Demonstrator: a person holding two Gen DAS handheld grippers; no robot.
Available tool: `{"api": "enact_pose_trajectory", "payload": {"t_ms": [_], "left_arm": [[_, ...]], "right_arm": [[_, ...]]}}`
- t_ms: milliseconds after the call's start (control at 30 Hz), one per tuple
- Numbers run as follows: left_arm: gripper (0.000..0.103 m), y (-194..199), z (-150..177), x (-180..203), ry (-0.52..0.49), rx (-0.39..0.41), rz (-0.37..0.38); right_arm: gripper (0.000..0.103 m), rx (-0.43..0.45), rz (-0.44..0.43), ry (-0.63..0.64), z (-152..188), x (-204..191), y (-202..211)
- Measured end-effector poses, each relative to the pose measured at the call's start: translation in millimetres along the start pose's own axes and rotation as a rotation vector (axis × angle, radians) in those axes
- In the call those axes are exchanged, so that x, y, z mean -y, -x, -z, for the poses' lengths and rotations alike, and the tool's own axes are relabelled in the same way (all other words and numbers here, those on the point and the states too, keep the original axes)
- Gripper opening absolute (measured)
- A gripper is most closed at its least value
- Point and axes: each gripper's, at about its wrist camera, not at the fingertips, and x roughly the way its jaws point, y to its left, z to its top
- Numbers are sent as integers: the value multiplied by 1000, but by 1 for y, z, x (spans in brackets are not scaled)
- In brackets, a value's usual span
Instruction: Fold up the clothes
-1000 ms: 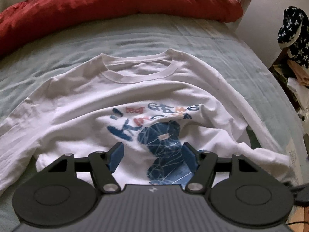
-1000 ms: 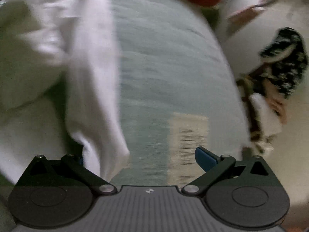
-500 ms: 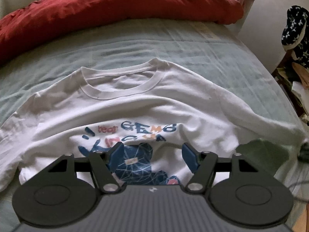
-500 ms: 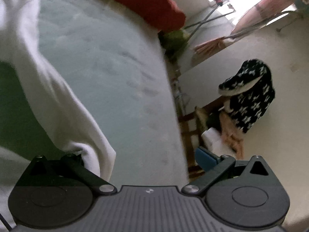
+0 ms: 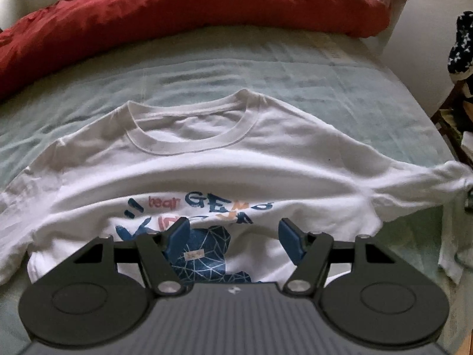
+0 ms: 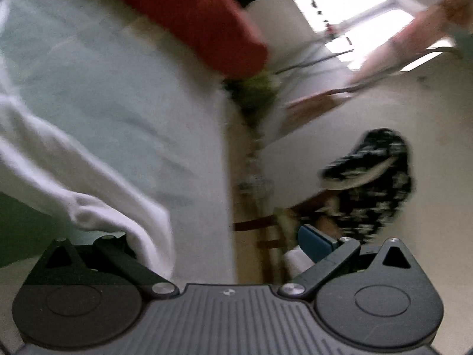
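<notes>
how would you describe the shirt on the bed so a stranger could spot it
On the pale green bed sheet, just below the rumpled red duvet, lies a white crew-neck t-shirt, front side up. Nothing else there carries its print: a dark blue faceted bear under blue and orange lettering.

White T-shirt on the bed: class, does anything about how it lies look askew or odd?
Yes. The white T-shirt lies face up but rumpled, and its sleeve is stretched off sideways, draped over the right gripper's finger.

We see our left gripper (image 5: 233, 238) and right gripper (image 6: 218, 245) alike: ribbed grey bodies, black round discs, black link arms with silver screws, blue pads on the jaws.
</notes>
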Motion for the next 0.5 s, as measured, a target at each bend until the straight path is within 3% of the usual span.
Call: {"api": "enact_pose_trajectory", "payload": {"t_ms": [133,267,367,500], "left_arm": [[67,-2,-1,2,3,-2,3],[67,-1,-7,7,-12,6,8],[67,-1,-13,11,-15,18,13],[67,-2,-16,15,-17,23,18]], "right_arm": [[103,40,-269,-12,11,-1,28],[103,117,-441,-117,8,18,54],[103,164,-528,-218,-9,35,52],[103,160,-710,-336,-34,35,21]]}}
